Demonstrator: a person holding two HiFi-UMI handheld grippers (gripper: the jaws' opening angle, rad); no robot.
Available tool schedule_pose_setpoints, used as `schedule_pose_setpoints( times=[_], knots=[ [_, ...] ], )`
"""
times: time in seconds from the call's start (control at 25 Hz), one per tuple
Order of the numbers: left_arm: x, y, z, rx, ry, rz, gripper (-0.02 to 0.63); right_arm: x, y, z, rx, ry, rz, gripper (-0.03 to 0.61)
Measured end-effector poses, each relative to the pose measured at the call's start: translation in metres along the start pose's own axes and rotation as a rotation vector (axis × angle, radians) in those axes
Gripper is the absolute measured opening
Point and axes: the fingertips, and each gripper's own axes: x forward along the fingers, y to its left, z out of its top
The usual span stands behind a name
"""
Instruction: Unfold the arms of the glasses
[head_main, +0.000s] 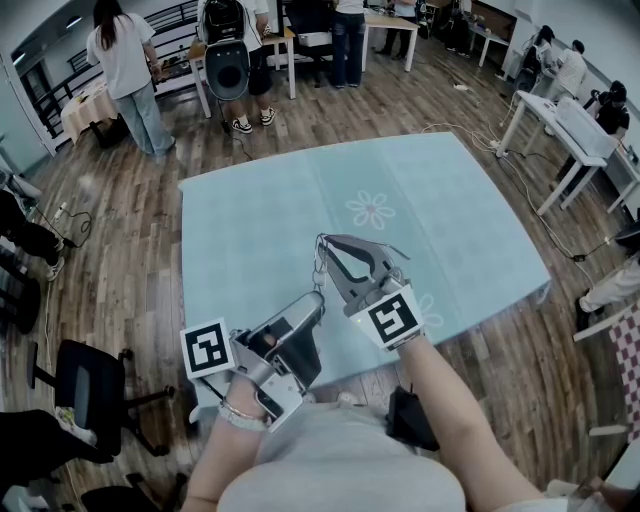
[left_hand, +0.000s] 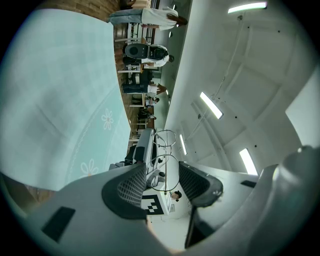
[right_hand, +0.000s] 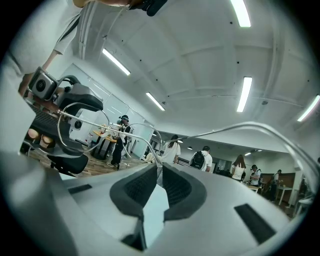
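Teal surface (head_main: 440, 220) below. Wire glasses (head_main: 320, 268) light, bendy: left gripper (left_hand: 162, 175) jaws seemingly clamp lens rim; right gripper (right_hand: 159, 167) jaws pinch arm.

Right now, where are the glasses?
In the head view the glasses sit mid-frame above the teal mat, held between left claw and right claw.

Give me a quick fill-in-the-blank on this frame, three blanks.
1. The right gripper is pinched on a pair of wire-rimmed ___.
2. The light blue cloth shows white ___ prints.
3. The floor around it is laid with ___ planks.
Missing: glasses; flower; wooden.
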Motion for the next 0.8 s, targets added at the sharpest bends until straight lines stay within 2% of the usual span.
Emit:
schedule_pose_setpoints(
  times=[0.8],
  knots=[
    [0.002,0.003,0.008,0.001,-0.012,0.009,0.210,-0.011,-0.014,-0.007,0.041,0.002,-0.042,0.041]
  ],
)
